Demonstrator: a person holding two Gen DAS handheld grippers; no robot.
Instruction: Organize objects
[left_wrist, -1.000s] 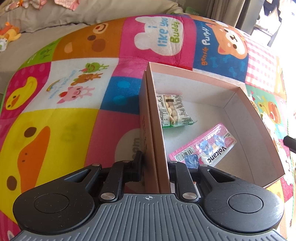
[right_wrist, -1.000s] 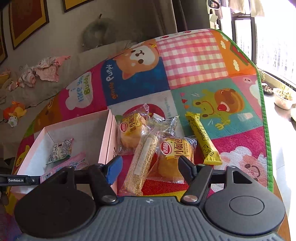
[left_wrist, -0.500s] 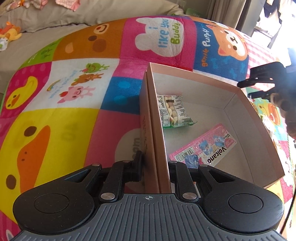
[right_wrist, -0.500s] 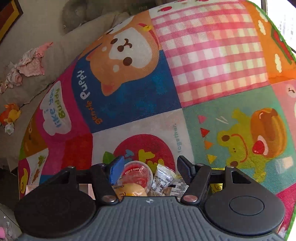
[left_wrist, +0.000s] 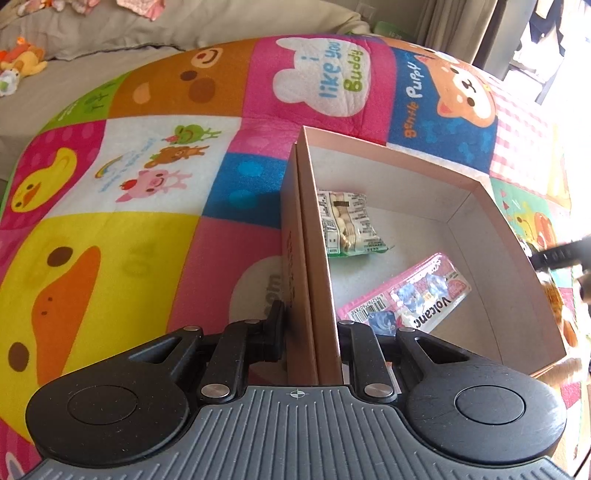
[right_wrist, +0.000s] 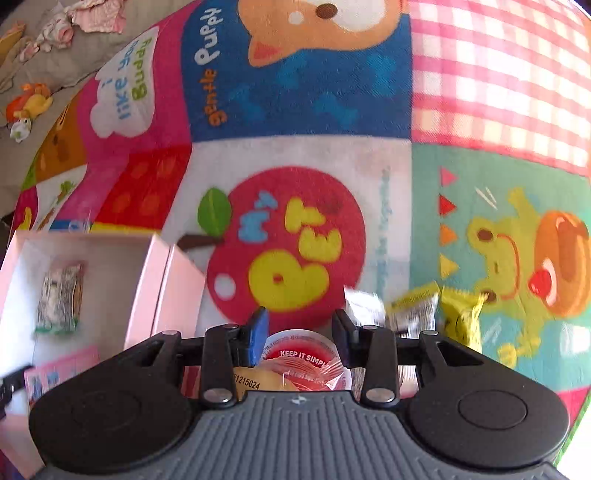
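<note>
Crinkly plastic, light snack pack (right_wrist: 301, 363): my right gripper (right_wrist: 300, 328) jaws closing across it, probably slippery.

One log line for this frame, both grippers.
left gripper: shut on box wall | right gripper: closing over snack packet

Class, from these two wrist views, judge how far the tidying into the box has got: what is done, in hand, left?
Done: the green-edged packet and pink Volcano pack lie in the box.
In hand: the left gripper clamps the box wall; the right gripper's jaws are closing around the red-labelled bun packet.
Left: yellow bar and neighbouring wrappers on the mat.
</note>
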